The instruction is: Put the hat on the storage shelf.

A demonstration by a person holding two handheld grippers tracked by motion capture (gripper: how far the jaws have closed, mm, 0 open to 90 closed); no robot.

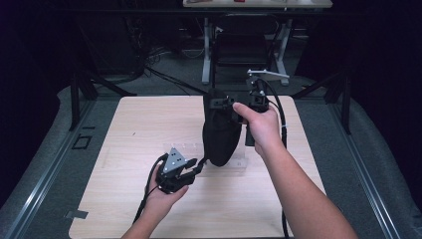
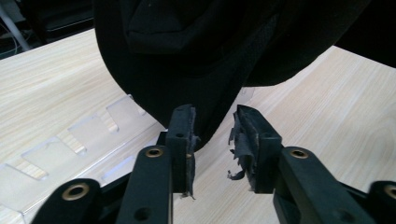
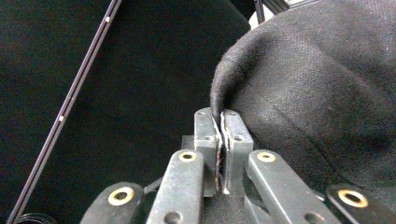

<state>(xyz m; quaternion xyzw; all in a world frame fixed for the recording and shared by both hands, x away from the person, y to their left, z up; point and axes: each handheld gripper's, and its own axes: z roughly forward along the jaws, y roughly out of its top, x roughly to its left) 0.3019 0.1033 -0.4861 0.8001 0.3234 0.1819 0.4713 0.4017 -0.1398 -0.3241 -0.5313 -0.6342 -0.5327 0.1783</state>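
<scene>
A black cloth bag (image 1: 221, 137) hangs above the wooden table (image 1: 144, 124), its rounded bottom close over the tabletop. My right gripper (image 1: 226, 102) holds it up from its top edge; in the right gripper view the jaws (image 3: 220, 116) are shut on a fold of the cloth (image 3: 317, 93). My left gripper (image 1: 198, 167) sits low at the bag's lower left. In the left gripper view its jaws (image 2: 212, 126) stand apart, and the bag's bottom tip (image 2: 187, 60) hangs just beyond the worn pads without being pinched.
A clear plastic slotted rack (image 1: 236, 163) lies flat on the table under the bag, also seen beside my left jaws (image 2: 84, 135). Beyond the table's far edge stand a dark chair (image 1: 241, 50) and white desk legs, with cables on the floor.
</scene>
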